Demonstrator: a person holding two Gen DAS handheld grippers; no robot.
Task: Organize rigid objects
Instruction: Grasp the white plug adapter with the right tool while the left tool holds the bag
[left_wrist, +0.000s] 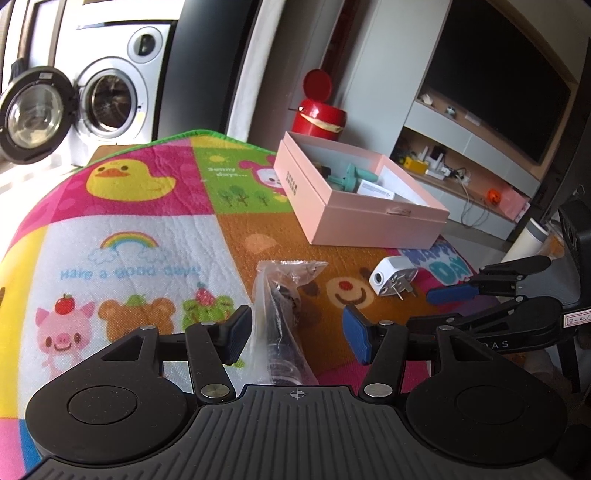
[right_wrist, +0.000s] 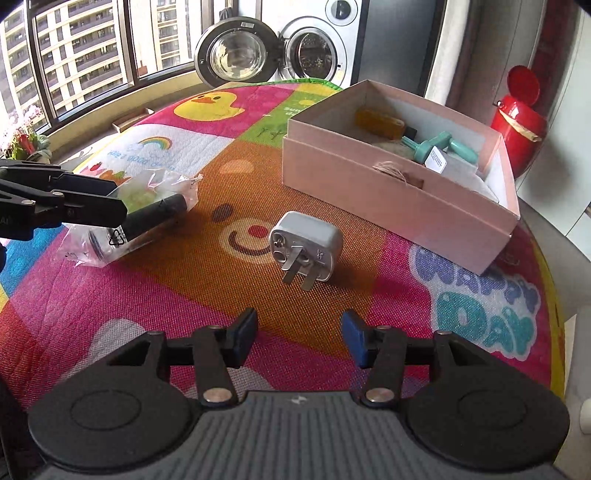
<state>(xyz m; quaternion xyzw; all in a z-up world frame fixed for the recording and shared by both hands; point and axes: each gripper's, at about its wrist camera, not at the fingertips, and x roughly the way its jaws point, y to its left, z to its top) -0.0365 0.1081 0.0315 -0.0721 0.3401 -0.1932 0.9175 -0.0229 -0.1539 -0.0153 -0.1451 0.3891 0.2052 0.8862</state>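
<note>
Woven cartoon-print mat (right_wrist: 332, 229) covers the surface. Pink cardboard box (right_wrist: 399, 199) sits toward the far right corner; only the right view shows the amber block inside. Boxy grey plug adapter (right_wrist: 304, 245) lies mid-mat. Left gripper (left_wrist: 297, 334) fingers spread around a crinkly bagged black tube (left_wrist: 282, 325); right gripper (right_wrist: 299, 338) fingers released.

Centre of the right wrist view, a silver-grey rounded plug adapter (right_wrist: 304, 245) lies on its side, metal prongs pointing toward the lower edge. Left of centre, a black cylindrical object in a crinkled clear plastic bag (right_wrist: 147, 218) lies slanted. Upper right, an open pale pink cardboard box (right_wrist: 399, 199) holds teal plastic pieces (right_wrist: 436, 146), an amber block (right_wrist: 378, 123) and twine.
</note>
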